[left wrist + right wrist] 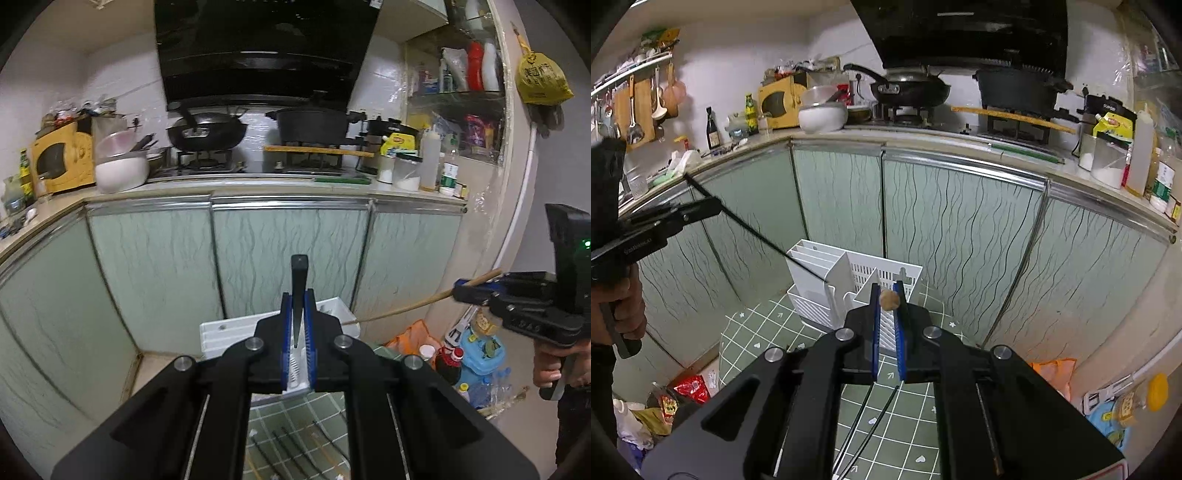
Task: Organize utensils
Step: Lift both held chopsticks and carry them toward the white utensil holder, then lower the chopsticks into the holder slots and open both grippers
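The white plastic utensil caddy (849, 288), with slotted dividers on one side and a perforated basket on the other, is standing on the green tiled mat (768, 332) in front of the pale green cabinet doors (960, 236), and both chopsticks are being carried toward it. The slim black chopstick (757, 229) is being pinched between the blue pads of the left gripper (298, 325), the jaws closed tight on it; in the right wrist view it is slanting down with its lower tip at the top edge of the caddy's tall divider, apparently angled that way so the point can drop into a compartment. Whether the tip is touching the plastic or just above it cannot be told.

The light wooden chopstick (406, 306) is being clamped in the right gripper (888, 299), jaws together on it. From its own camera only the round butt end is showing, because the stick is pointing straight along the fingers toward the basket; in the left wrist view it is sloping down toward the caddy's rim, with its far end hidden behind the left gripper.

Several more dark chopsticks (875, 417) are lying loose on the mat nearer the person, probably waiting their turn. Beyond, the counter is holding a black wok (908, 88) and a dark pot (1015, 92) on the stove.
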Demonstrator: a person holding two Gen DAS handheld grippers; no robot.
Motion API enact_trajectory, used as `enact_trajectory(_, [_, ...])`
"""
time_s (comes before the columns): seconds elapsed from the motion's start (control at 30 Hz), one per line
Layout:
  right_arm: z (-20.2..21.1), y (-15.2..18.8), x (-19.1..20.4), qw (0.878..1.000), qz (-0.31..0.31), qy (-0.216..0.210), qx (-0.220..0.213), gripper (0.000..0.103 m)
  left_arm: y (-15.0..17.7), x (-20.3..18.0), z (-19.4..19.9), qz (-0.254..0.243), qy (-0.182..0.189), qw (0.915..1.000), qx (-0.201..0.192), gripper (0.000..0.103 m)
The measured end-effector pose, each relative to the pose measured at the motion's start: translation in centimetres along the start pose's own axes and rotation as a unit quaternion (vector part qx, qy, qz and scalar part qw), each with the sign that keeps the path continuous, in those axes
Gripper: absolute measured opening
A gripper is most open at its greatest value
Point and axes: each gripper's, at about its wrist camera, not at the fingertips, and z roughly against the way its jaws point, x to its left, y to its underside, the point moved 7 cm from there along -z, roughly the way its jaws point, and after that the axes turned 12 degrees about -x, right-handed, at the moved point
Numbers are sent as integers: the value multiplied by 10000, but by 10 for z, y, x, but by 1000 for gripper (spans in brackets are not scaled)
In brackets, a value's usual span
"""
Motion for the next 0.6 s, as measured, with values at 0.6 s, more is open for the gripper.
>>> enact_trajectory(0.6, [-82,25,-19,9980,96,-45,623,6,50,-27,-107,-288,421,9974,512,8])
